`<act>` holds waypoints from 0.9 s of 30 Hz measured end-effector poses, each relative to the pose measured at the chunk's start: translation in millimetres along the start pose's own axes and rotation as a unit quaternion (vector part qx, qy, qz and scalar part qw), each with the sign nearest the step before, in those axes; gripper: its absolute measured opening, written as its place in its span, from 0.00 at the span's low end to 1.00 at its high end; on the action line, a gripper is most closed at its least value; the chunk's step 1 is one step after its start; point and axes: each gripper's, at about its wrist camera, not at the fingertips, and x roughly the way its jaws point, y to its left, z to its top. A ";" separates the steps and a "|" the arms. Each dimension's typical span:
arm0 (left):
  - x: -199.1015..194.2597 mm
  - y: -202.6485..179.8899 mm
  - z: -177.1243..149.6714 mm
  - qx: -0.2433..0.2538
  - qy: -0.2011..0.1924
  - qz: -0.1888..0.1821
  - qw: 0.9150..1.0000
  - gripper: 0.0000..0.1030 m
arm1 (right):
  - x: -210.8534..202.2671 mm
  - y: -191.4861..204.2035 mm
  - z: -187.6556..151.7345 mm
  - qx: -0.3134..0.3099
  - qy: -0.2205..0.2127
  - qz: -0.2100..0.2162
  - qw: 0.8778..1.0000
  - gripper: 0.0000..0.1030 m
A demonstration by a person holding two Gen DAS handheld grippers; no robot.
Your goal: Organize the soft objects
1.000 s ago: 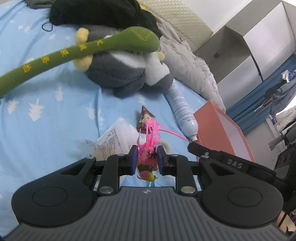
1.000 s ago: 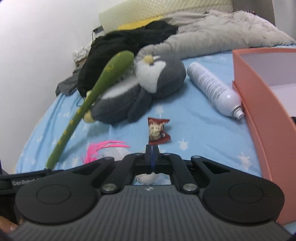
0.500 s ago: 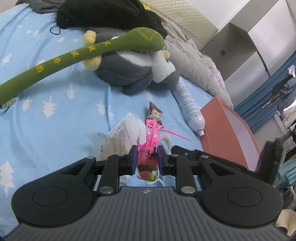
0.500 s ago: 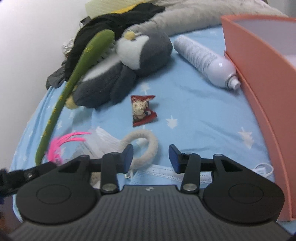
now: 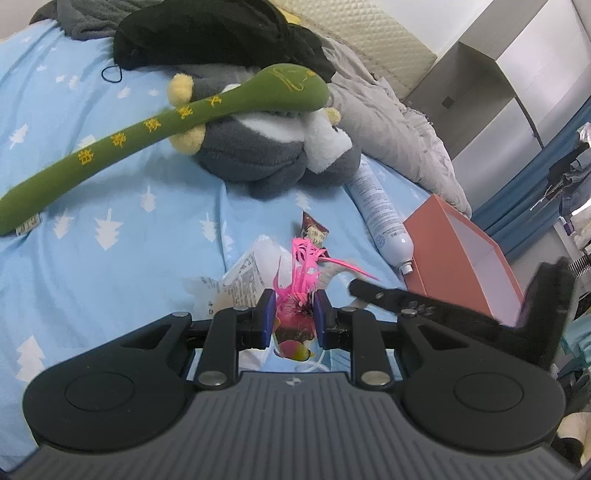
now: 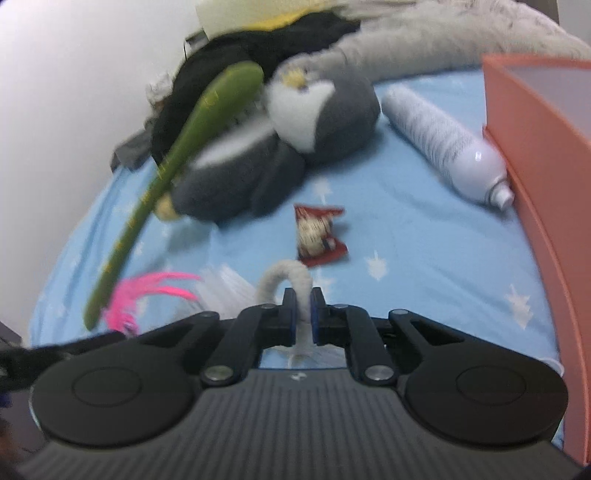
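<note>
My left gripper (image 5: pixel 293 308) is shut on a pink feathered toy (image 5: pixel 301 291) and holds it above the blue bed sheet. My right gripper (image 6: pixel 300 306) is shut on a cream fuzzy loop (image 6: pixel 284 275), which arches up in front of its fingers. The pink toy also shows at the lower left of the right wrist view (image 6: pixel 142 295). A grey and white plush penguin (image 5: pixel 273 147) lies further back with a long green plush snake (image 5: pixel 166 125) draped over it. Both show in the right wrist view, the penguin (image 6: pixel 306 122) and the snake (image 6: pixel 192 136).
An open orange box (image 5: pixel 461 262) stands at the right, also in the right wrist view (image 6: pixel 546 155). A white spray can (image 5: pixel 380 214) lies beside it. A red snack packet (image 6: pixel 319 236) and a clear printed bag (image 5: pixel 243 277) lie on the sheet. Black and grey clothes (image 5: pixel 207 33) are piled behind.
My right gripper opened, moved forward over the cream loop and shut on it. My left gripper kept its hold on the pink toy and drew back a little.
</note>
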 end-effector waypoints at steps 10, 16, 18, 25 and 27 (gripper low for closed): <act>-16.0 -22.5 7.9 0.030 -0.008 -0.002 1.000 0.25 | -60.9 15.6 9.5 -0.014 -0.061 0.000 0.998 0.11; -27.2 -38.6 10.6 0.046 -0.008 -0.005 0.999 0.25 | -91.6 17.8 3.7 -0.012 -0.065 -0.017 0.998 0.11; -31.9 -46.3 11.7 0.055 -0.007 -0.008 0.998 0.25 | -103.3 19.2 1.6 -0.015 -0.070 -0.021 0.997 0.11; -43.6 -89.5 21.7 0.099 -0.011 -0.028 0.995 0.25 | -147.7 23.2 10.3 -0.028 -0.100 -0.037 0.994 0.11; -45.4 -104.3 27.1 0.109 -0.013 -0.041 0.993 0.25 | -162.2 23.0 17.2 -0.032 -0.112 -0.042 0.992 0.11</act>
